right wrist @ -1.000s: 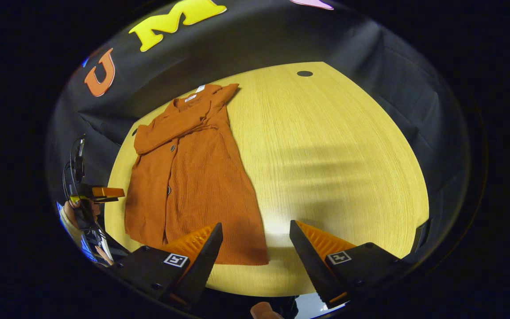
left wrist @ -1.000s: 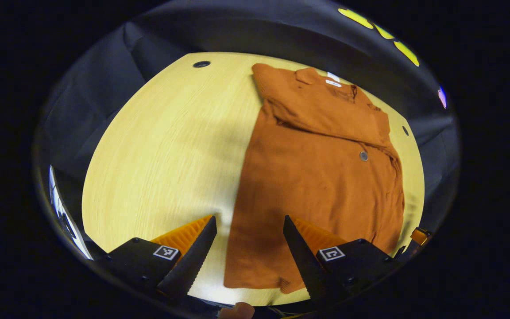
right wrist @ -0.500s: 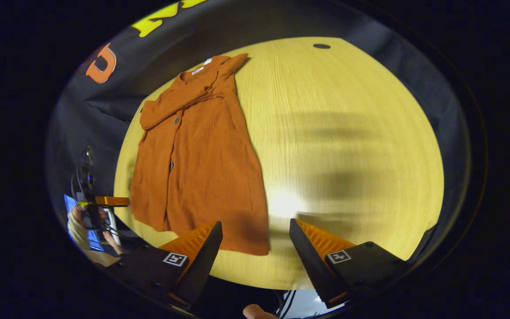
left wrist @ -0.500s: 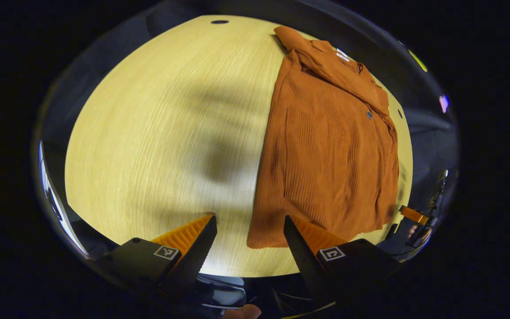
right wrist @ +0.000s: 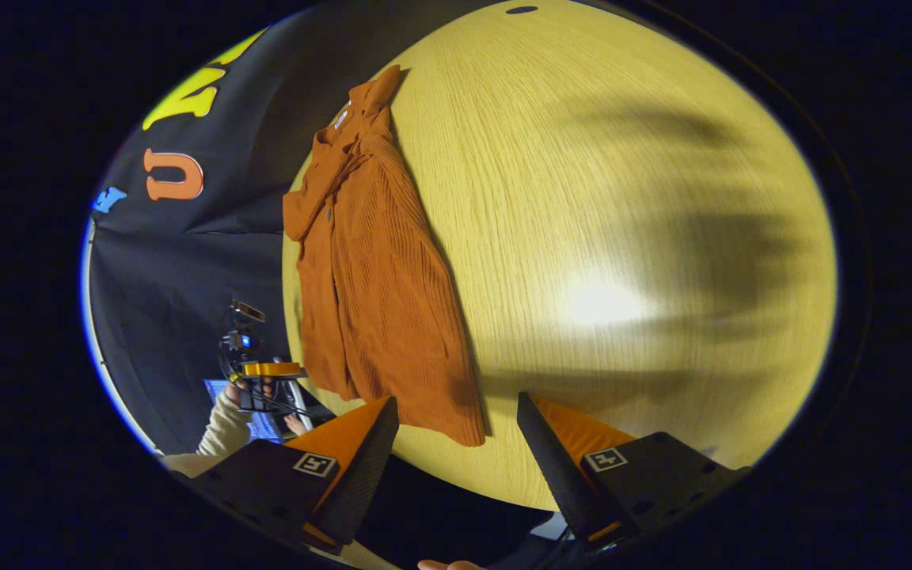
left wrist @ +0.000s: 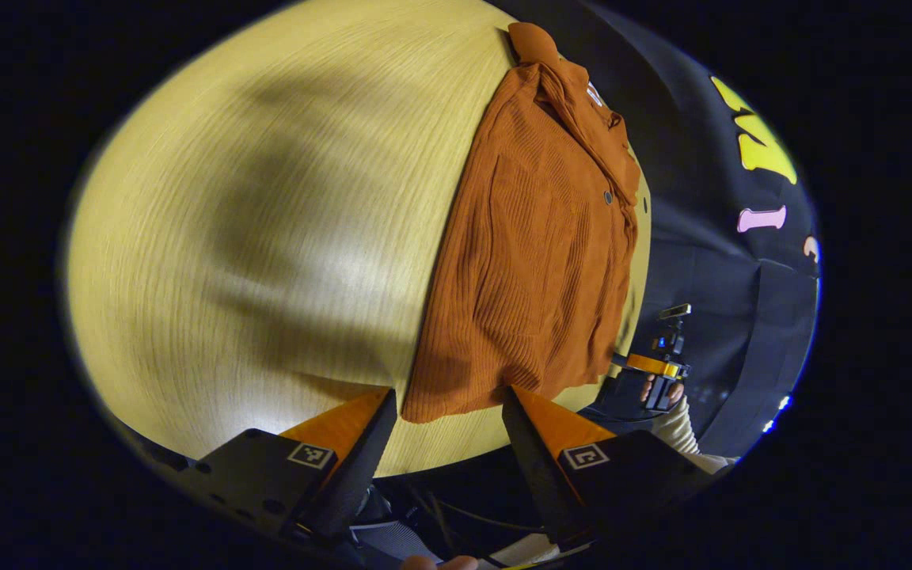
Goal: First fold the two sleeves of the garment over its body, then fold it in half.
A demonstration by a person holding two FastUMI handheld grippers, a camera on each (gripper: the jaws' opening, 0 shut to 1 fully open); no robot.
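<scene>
Garment (left wrist: 539, 261): rust-orange ribbed knit with collar and dark buttons, lying flat in a long narrow shape on the table (left wrist: 266, 237), a pale wood-grain surface with rounded edge. Sleeves lie folded over its body near the collar. Left tool (left wrist: 446, 431) wide apart, holding nothing, just short of the hem; right tool (right wrist: 456, 439) likewise wide, empty

Left gripper view looks from the table's (left wrist: 226, 237) near edge across to the far wall, garment (left wrist: 535, 261) on its right. Right gripper view does likewise, garment (right wrist: 377, 293) on its left. Both share garment and tabletop.
</scene>
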